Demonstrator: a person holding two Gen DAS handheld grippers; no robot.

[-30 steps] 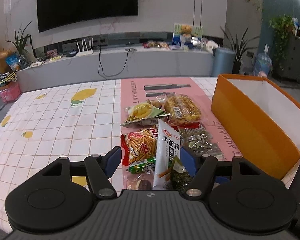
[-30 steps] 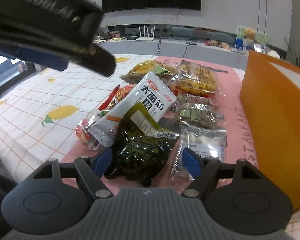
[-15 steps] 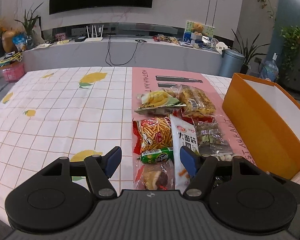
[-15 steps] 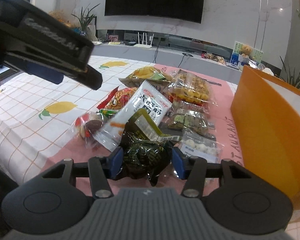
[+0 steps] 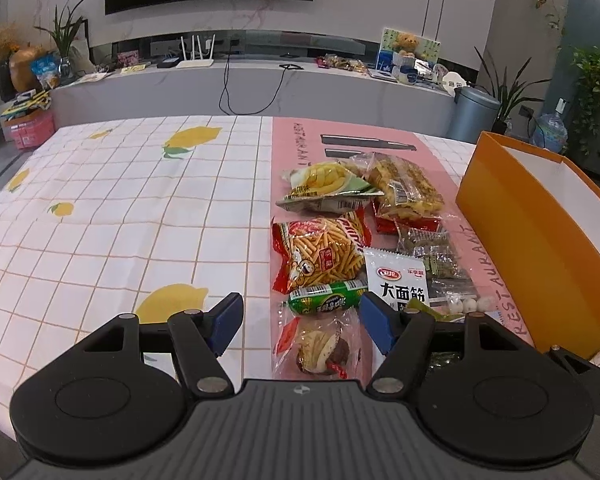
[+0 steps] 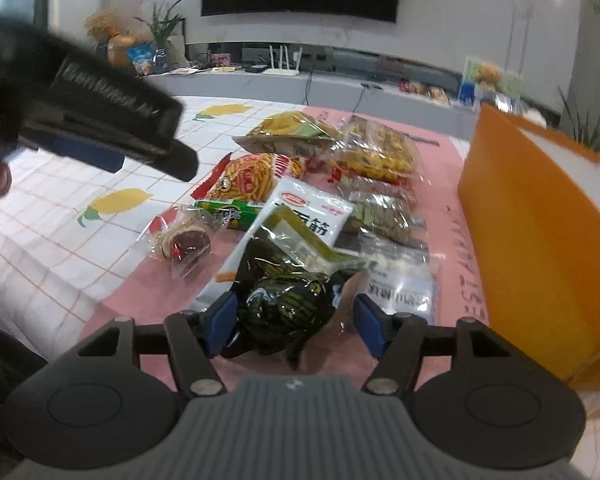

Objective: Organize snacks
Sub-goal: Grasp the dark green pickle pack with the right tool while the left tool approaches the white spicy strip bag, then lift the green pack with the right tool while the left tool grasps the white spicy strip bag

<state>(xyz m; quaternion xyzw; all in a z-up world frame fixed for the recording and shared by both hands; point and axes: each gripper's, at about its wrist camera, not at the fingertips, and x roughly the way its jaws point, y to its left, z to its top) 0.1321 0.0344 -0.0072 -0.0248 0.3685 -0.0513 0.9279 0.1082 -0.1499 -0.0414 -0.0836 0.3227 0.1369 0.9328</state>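
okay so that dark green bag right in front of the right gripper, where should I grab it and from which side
Take the dark green bag across its bulging lower body, coming from the near side along the line the right gripper already points. That is its fullest part, it lies between the opening jaws, and its flat sealed top rests on the white packet.

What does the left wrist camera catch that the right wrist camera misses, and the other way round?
Only the left shows the grey bin. Only the right shows the left gripper from outside, and its own opening jaws around the dark green packet. Both share the white noodle packet, stick-snack bag and orange box.
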